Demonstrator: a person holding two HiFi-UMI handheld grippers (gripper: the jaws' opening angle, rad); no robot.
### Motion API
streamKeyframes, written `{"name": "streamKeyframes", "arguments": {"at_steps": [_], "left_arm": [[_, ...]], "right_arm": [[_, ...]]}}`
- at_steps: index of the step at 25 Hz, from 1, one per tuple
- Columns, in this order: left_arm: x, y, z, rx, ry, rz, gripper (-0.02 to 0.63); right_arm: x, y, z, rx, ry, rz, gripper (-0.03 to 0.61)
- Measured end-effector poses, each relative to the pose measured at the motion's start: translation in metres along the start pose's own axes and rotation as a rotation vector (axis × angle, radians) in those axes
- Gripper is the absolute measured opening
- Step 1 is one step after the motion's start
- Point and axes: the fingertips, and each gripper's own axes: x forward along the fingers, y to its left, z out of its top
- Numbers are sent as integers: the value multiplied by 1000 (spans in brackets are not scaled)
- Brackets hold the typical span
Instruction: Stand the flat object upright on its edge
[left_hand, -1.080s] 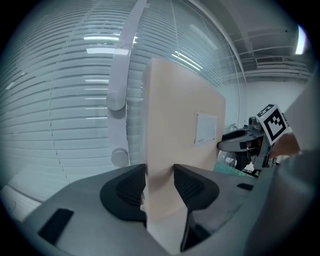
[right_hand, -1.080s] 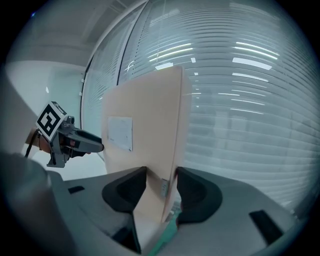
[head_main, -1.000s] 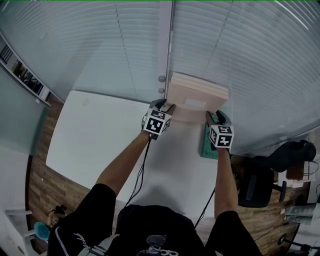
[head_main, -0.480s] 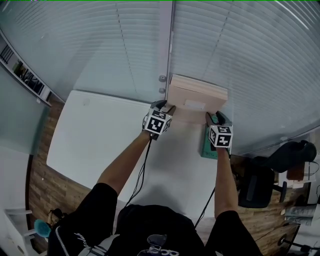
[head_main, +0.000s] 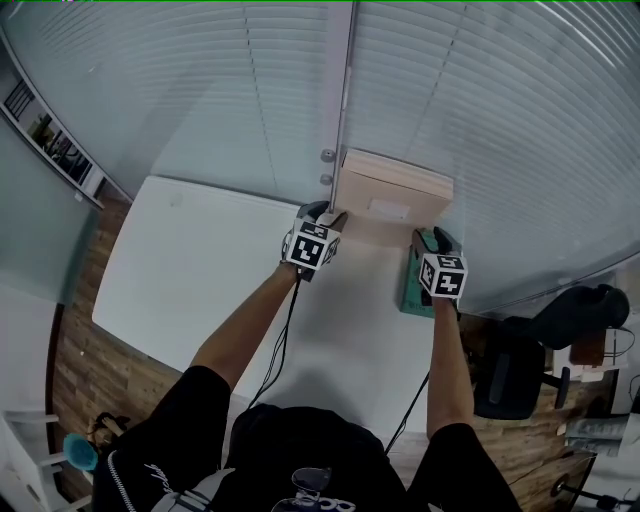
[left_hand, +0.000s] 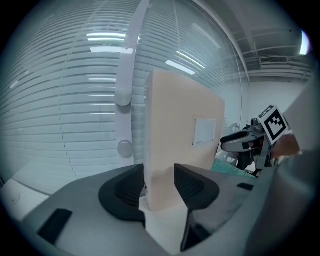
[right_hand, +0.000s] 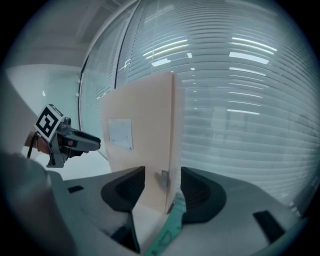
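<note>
while the left claw (head_main: 328, 215) clamps the upright box (head_main: 395, 190), the right claw (head_main: 430, 236) has just been opening around it.

I note: white table (head_main: 190, 270) against closed blinds (head_main: 200, 90). A green mat (head_main: 410, 295) lies at its right edge. Black office chair (head_main: 515, 375) further right, wood floor (head_main: 85, 380) left.

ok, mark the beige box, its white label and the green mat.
beige box (head_main: 398, 180): head view, on its upper edge.
white label (left_hand: 204, 131): left gripper view, middle of the label.
green mat (head_main: 411, 292): head view, on its uncovered strip.
</note>
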Motion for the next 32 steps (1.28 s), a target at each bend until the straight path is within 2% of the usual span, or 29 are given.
{"name": "streamKeyframes", "arguments": {"at_steps": [6,11,20,27,32], "left_arm": [[-35,-4,-3,-21,-33,12,193],[-75,-19,-4,-36,-84,26,128],[-158,-62,-17,-72,-176,75,43],[-217,-93,-48,-109,-190,117,21],[-256,-116,-69,-128,-194,124,21]], "right_arm": [[-27,10,-4,-3,-21,18,222],[-58,28,-2,15,-71,50,210],[-132,74,-10,-11,-151,130,64],[-179,111,-32,-26,-168,200,26],[-210,140,-44,-40,-183,247,23]]}}
